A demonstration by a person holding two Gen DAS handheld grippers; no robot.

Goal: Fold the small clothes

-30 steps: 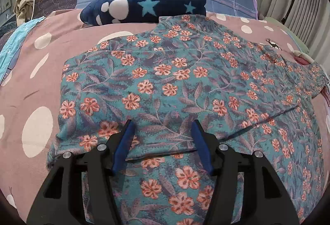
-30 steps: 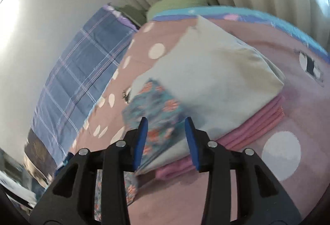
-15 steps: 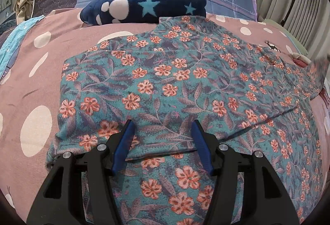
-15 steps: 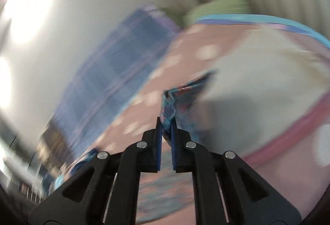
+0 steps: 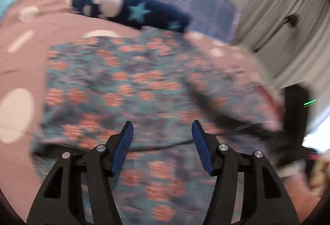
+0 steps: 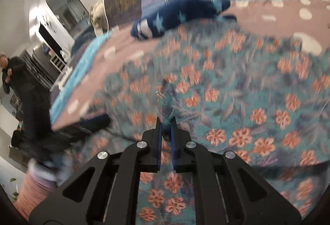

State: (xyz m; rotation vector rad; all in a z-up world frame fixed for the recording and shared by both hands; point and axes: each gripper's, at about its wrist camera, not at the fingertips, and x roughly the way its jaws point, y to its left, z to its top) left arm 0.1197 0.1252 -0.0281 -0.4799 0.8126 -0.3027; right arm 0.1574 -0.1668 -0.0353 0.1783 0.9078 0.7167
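The right gripper (image 6: 165, 122) has its blue fingers (image 6: 158, 138) pinched tight on a fold of the flowery shirt (image 6: 237, 101). The shirt lies spread on the pink spotted bed cover (image 6: 268, 16). A dark blue blanket with stars (image 6: 175, 16) sits behind it. At the far left stands a person in black (image 6: 18, 80).

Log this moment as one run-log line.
step: folding teal floral garment | right gripper: shut on garment edge | left gripper: open, empty, over garment
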